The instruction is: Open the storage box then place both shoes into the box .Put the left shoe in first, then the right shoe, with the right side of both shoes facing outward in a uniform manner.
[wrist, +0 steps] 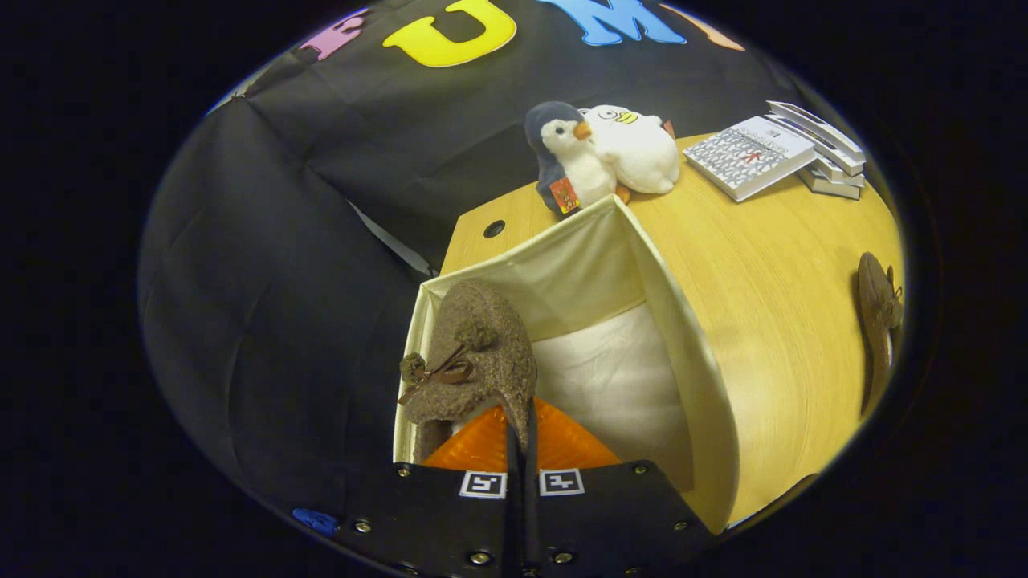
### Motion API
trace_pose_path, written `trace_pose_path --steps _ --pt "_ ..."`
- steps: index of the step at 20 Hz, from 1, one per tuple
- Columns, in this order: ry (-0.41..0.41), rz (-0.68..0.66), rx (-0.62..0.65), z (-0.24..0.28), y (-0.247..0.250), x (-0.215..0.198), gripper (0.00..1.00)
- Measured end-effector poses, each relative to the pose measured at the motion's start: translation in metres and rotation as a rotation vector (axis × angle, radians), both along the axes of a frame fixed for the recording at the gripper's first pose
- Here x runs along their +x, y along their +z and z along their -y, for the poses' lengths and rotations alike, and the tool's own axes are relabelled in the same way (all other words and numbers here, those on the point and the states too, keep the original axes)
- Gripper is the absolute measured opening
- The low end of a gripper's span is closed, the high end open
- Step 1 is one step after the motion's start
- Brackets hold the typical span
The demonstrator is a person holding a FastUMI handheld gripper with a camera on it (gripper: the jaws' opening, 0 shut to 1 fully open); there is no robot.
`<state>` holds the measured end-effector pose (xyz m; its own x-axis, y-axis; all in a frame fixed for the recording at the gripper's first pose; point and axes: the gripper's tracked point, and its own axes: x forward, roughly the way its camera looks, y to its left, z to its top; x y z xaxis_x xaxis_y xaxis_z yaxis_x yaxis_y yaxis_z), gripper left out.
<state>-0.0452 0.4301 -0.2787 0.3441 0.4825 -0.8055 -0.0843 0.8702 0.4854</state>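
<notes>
Shoe (474,353), brown & fuzzy w/ a small bow, is pinched at its rim by the gripper (520,429), fingers clamped tight on it. It hangs over the open storage box (691,353), by the box's left wall. Box inside is pale cloth, w/ lots of room on the right. Other shoe (877,321) lies on the worktop (771,273), well apart. Toy penguin (566,156) sits past the box's far corner.

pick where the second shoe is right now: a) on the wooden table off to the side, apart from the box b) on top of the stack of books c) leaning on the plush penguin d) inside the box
a: the second shoe lies on the bare table, well away from the open box, while the gripper is shut on the first shoe over the box.
</notes>
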Motion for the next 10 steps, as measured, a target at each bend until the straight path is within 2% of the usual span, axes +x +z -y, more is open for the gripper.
trace_pose_path --steps 1,2,6,10 --pt "0.019 0.008 0.013 -0.005 -0.001 -0.002 0.01" --pt "0.037 0.026 0.041 -0.009 0.008 0.0 0.16" --pt "0.069 0.145 0.043 -0.004 0.038 0.013 0.98" --pt "0.053 0.209 0.076 0.024 0.073 0.022 0.97"
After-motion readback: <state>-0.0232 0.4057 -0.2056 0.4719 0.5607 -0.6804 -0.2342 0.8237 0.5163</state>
